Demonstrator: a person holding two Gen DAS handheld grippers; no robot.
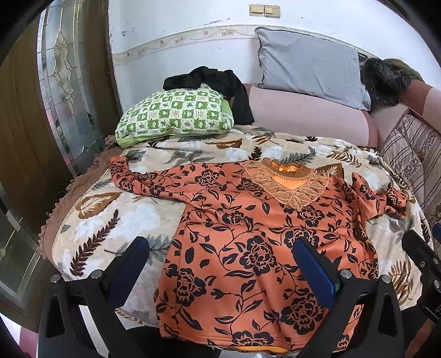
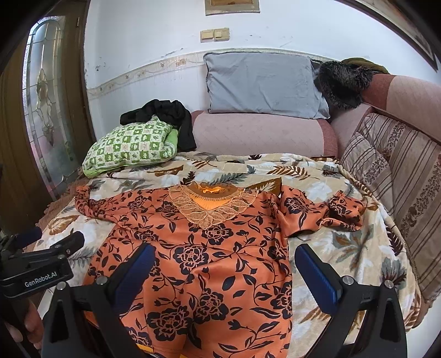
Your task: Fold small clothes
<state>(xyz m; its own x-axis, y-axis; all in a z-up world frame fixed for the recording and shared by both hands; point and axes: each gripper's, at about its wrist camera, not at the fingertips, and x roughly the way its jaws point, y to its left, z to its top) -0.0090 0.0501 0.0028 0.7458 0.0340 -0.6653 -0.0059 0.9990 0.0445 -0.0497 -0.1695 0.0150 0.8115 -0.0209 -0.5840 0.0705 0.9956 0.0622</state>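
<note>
Orange floral top [image 1: 242, 247] (unfolded) on leaf-print blanket [image 1: 115, 220]

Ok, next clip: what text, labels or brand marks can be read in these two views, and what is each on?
"GenRobot.AI": white lettering on the black body of the left gripper, seen in the right wrist view.
Framed picture high on the wall: cut off by the edge of the view, nothing readable.
Wall switches: no markings visible.
Orange shirt, green pillow, blanket: patterns only, no lettering.
</note>
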